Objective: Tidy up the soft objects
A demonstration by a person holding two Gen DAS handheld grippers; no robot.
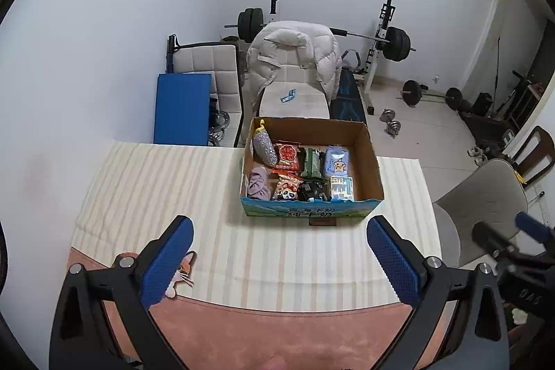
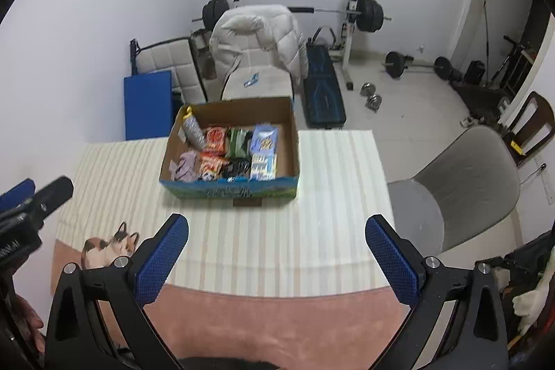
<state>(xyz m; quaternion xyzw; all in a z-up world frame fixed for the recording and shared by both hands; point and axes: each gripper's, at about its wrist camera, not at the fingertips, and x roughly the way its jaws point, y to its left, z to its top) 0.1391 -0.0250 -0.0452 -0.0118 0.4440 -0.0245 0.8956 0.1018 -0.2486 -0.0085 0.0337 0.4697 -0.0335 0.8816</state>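
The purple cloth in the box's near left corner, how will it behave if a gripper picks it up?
The purple cloth looks crumpled and folded, so it will probably droop limply. It seems light and unlikely to slip from the ridged pads. Wedged beside the snack packets, it may drag one along.

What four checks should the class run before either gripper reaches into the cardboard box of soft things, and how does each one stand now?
1. Left gripper open and holding nothing: ok.
2. Right gripper open and holding nothing: ok.
3. Cardboard box open at the top, contents showing: ok.
4. Striped cloth between grippers and box free of obstacles: ok.
5. Purple cloth in the box's near left corner reachable from above: ok.
6. What lies under the top layer of packets: cannot tell.
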